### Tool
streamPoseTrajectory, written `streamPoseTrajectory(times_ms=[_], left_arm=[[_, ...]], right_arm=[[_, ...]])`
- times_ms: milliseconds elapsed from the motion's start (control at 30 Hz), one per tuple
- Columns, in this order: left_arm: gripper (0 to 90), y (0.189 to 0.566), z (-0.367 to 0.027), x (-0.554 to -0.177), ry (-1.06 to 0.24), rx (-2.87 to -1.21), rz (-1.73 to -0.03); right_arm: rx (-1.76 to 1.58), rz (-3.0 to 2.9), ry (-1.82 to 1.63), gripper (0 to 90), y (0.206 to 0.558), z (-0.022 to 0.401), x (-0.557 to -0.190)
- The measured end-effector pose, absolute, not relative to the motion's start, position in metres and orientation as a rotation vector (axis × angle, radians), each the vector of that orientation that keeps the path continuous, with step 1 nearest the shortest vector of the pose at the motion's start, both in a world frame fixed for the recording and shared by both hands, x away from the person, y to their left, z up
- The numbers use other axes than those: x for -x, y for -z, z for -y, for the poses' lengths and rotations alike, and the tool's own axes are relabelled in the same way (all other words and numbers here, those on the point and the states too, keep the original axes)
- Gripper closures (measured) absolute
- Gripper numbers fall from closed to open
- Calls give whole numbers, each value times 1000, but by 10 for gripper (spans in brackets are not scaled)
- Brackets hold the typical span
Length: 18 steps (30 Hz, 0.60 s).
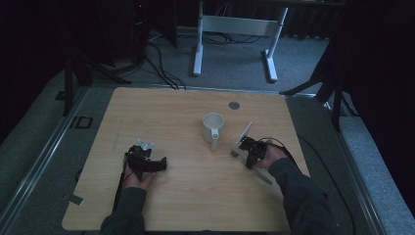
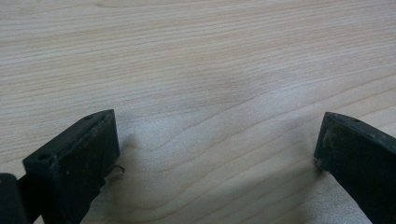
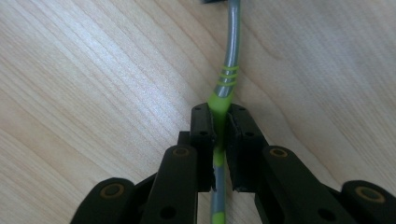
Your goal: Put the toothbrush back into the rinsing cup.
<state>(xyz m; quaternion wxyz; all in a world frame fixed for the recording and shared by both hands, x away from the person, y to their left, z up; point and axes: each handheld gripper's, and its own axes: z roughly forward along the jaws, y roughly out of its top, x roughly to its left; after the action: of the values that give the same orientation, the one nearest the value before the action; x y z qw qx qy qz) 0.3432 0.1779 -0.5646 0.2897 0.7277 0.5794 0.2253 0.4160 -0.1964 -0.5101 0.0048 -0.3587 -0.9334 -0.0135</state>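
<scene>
Now I have the right gripper [image 3: 219,122] pinching the toothbrush [image 3: 227,77] across its green-and-grey handle, jaws pressed onto it from both sides, the shaft running on ahead of the fingertips toward the head, the whole thing lying low on the table [image 3: 84,79]. The white mug [image 1: 213,126] stands just beyond and a little to the left of that gripper. My left gripper [image 2: 217,154] rests with its jaws spread wide over bare wood, holding nothing. I judge the grasp step is done; next comes a clean lift, then tipping the brush toward the mug without letting it swivel in the pinch.
</scene>
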Motion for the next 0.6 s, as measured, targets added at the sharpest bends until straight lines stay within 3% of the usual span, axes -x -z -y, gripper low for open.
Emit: streamPoseTrajectory(times_ms=[600], left_arm=[[1,565,-178,-343,-601,-1942,-1547]], right_arm=[[1240,2891,477,818,473,215,-414]])
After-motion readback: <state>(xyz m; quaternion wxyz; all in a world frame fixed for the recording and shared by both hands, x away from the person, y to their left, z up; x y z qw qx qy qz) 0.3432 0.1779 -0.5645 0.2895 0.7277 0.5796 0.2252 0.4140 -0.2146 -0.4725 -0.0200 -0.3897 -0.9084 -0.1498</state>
